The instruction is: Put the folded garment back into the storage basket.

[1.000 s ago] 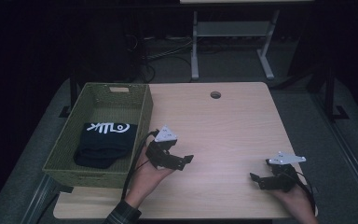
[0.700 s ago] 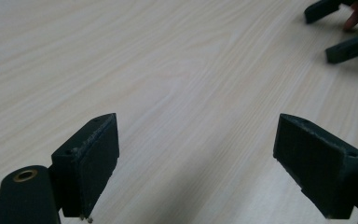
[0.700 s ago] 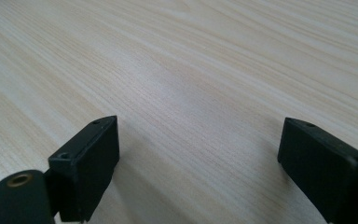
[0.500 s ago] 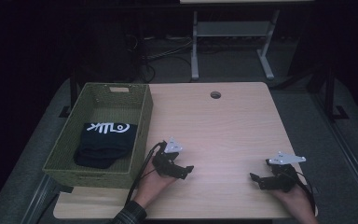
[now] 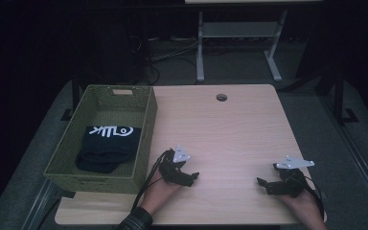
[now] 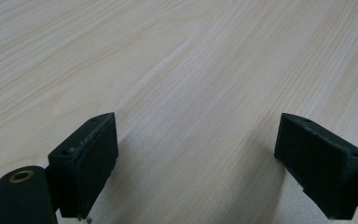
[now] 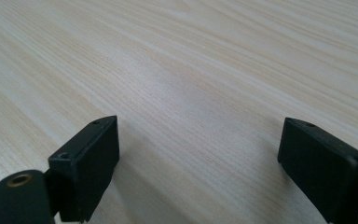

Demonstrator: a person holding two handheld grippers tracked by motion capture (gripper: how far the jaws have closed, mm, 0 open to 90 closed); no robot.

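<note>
The pale wood-grain rectangular worktop [image 5: 230,129] lies under both pairs of jaws, bare boards ahead of each of them in the two gripper views, with a small round cable hole [image 5: 221,97] far ahead of the jaws near the back edge. The olive-green woven rectangular basket [image 5: 146,139] stands on the worktop's left side, just beside the left gripper and off to the outer side of its jaws, not between them. Inside the basket lies a folded black cloth with white lettering [image 5: 106,146], resting on the basket floor toward the near half, apart from both pairs of jaws and untouched by them. The left gripper [image 5: 188,177], black with a grey three-cornered plate on top, sits low over the worktop in the person's left hand [image 5: 160,189]; in the left gripper view [image 6: 196,158] its jaws stand wide apart with nothing but wood grain between them. The right gripper [image 5: 263,184], of the same make, rests low near the worktop's right front corner, well apart from the left one; in the right gripper view [image 7: 198,163] its jaws are likewise spread wide, holding nothing, with bare wood between the pads
</note>
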